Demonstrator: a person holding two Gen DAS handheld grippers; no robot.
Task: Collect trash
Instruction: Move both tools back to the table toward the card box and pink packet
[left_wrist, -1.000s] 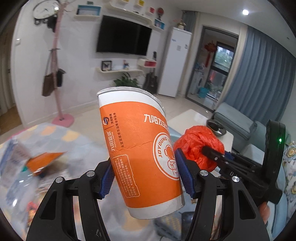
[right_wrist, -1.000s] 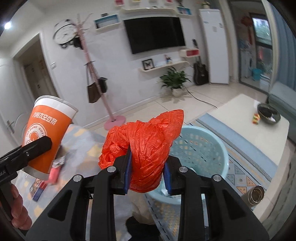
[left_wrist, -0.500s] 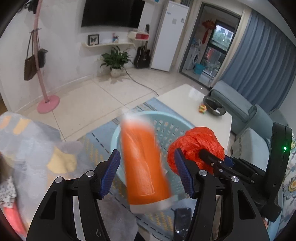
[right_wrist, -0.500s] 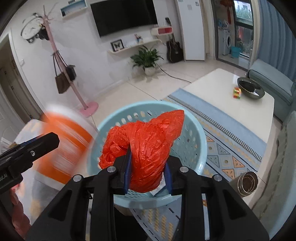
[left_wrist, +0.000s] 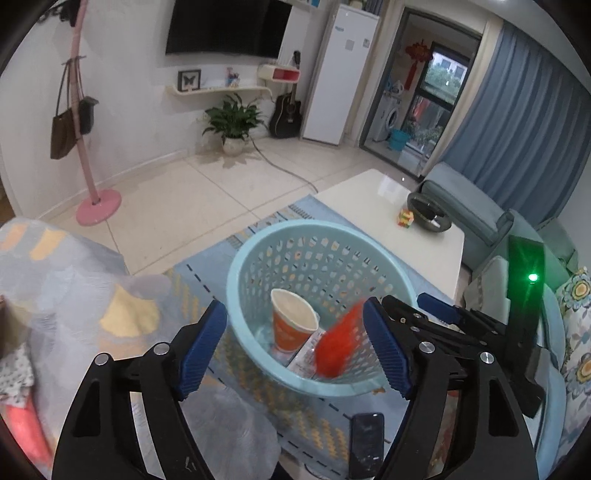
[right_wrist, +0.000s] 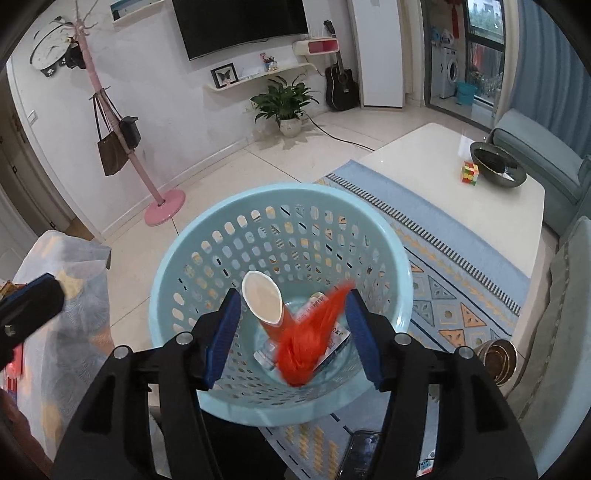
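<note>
A light-blue perforated basket (left_wrist: 258, 258) (right_wrist: 221, 229) stands on the rug below both grippers. The orange paper cup (left_wrist: 291, 328) (right_wrist: 266, 306) sits tilted inside it. The red plastic bag (left_wrist: 336, 343) (right_wrist: 310, 339) is blurred, falling inside the basket beside the cup. White packaging (right_wrist: 334, 341) lies on the basket bottom. My left gripper (left_wrist: 295, 349) is open and empty above the basket's near rim. My right gripper (right_wrist: 291, 334) is open and empty above the basket; it also shows at the right in the left wrist view (left_wrist: 443, 314).
A patterned cloth-covered surface (left_wrist: 74, 295) lies to the left. A white coffee table (right_wrist: 443, 166) with a dark bowl (right_wrist: 496, 162) and a cube puzzle (right_wrist: 469, 173) is at the right. A phone (left_wrist: 365, 446) lies on the rug near me. A metal tin (right_wrist: 495, 356) sits right of the basket.
Both grippers opened over the basket. The cup left my left gripper and landed inside; the red bag left my right gripper and is falling in.
</note>
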